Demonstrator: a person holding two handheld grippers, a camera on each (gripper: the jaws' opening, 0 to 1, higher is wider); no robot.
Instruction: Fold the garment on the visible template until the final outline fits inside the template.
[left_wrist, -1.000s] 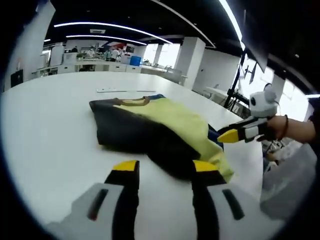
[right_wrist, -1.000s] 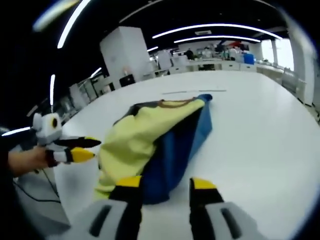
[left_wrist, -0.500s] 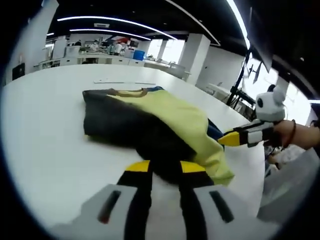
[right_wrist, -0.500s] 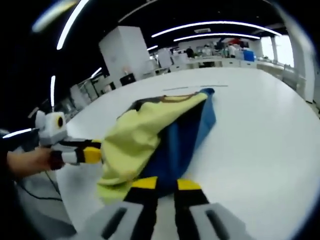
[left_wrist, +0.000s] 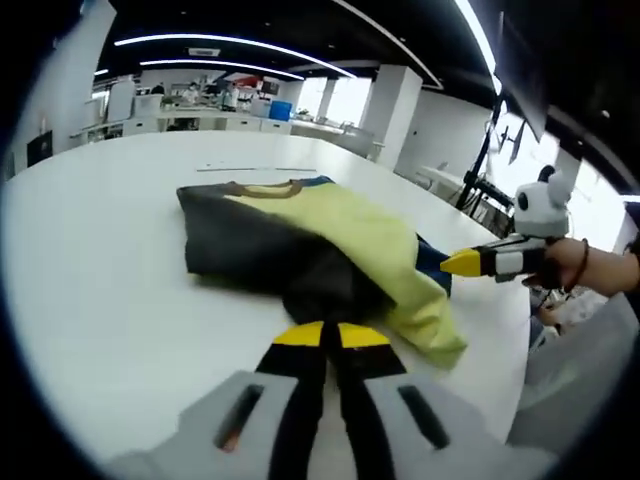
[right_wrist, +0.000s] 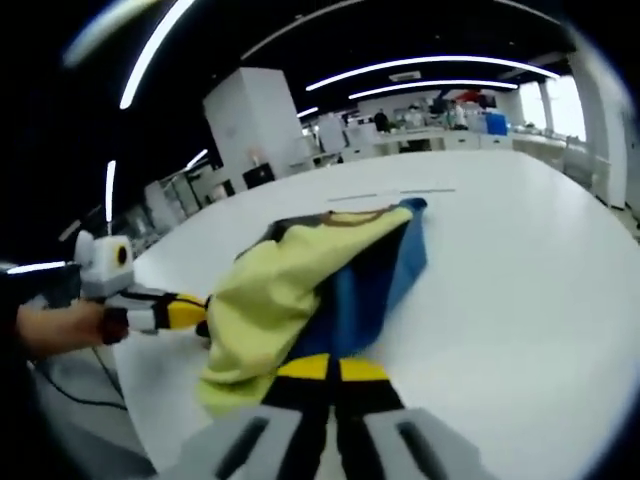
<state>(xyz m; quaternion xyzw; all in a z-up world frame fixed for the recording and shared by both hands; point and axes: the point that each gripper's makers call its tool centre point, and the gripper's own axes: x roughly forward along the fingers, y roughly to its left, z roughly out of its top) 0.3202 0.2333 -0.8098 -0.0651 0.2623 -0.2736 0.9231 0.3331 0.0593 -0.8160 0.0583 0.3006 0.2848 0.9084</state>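
- On the wide white bench (left_wrist: 100, 290) lies a crumpled yellow, black and blue fabric garment (left_wrist: 300, 245).
- At the garment's near black hem, the left tongs (left_wrist: 330, 335) are pinched together on the cloth.
- At its blue edge, the right tongs (right_wrist: 330, 368) are likewise clamped on it.

Garment (left_wrist: 300, 240) on table (left_wrist: 100, 290); left tool (left_wrist: 331, 335), right tool (right_wrist: 331, 369) at its near edges.
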